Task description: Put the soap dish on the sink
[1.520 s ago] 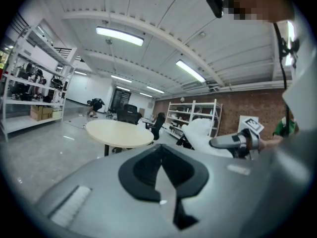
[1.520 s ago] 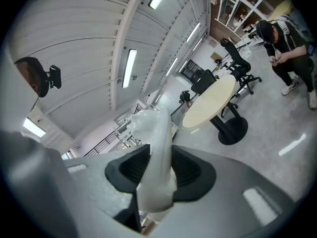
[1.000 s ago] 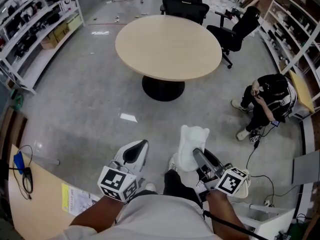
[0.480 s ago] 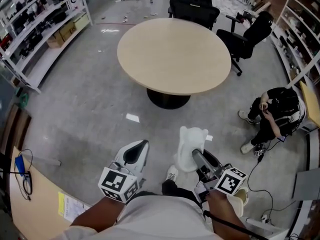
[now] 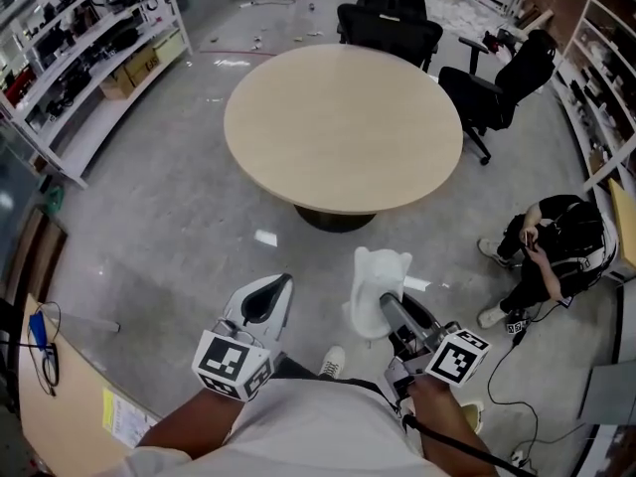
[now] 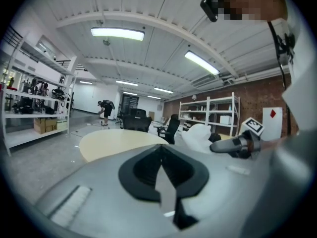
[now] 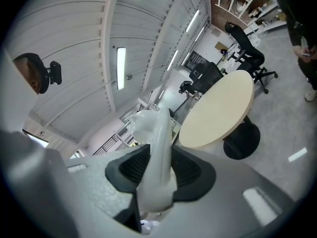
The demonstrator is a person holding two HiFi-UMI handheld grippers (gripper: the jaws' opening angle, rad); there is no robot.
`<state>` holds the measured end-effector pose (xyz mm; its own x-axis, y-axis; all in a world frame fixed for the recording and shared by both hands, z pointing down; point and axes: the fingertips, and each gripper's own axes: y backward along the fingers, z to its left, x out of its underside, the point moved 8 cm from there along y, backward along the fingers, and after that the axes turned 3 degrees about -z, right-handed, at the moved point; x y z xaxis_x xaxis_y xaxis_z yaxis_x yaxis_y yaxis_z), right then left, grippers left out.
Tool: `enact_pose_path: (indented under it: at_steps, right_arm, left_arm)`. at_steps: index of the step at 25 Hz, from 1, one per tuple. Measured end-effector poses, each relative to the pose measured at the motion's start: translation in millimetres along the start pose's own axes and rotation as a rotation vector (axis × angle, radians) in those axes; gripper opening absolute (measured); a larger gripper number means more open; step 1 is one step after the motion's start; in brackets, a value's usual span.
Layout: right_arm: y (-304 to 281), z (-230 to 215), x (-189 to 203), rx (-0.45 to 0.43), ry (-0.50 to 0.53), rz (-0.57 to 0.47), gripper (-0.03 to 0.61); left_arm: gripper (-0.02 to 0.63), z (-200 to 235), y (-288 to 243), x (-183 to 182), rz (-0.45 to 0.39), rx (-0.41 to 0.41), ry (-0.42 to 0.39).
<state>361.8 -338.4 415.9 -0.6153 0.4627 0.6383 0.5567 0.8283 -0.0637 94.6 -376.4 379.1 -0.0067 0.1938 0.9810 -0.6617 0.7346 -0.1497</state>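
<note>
From the head view, the round table (image 5: 343, 127) stands in the middle of the grey floor (image 5: 169, 217). Both tongs are held on the near side of it, well clear of its edge. The left tongs (image 5: 266, 299) are clenched with nothing in them. Beside them, the right tongs (image 5: 383, 306) are clamped on the white soap dish (image 5: 376, 281), which stands up on edge out of their tips and points toward the table. Two black office chairs (image 5: 393, 18) sit at the table's far side, and a third (image 5: 502, 82) is off its right rim. A person in dark clothes (image 5: 556, 246) crouches on the floor to the right of the table, and white shelving (image 5: 79, 58) runs along the wall to its left.

In the left gripper view, the two black pads meet along a thin seam with nothing caught between them. The table top (image 6: 116, 140) lies ahead, and the soap dish (image 6: 198, 135) shows to its right in the other tongs.

In the right gripper view, the soap dish (image 7: 156, 157) fills the gap between the pads, pinched on both sides and rising above them. The table (image 7: 218, 110) lies beyond it to the right, with a black chair (image 7: 247, 48) behind.
</note>
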Motion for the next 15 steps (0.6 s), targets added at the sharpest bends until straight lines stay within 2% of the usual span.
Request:
enact_pose_path:
  at_steps: [7,15]
  right_arm:
    - [-11.8,-24.8,-27.1,-0.013,-0.013,0.011,0.138]
    - [-32.5,-42.3,-42.1,-0.036,-0.006,0.016,0.138]
  left_arm:
    - [0.006,7.7,-24.6,-5.8,0.018,-0.039,0.064]
    - [0.007,17.5,-47.4,-2.4,0.015,-0.052,0.056]
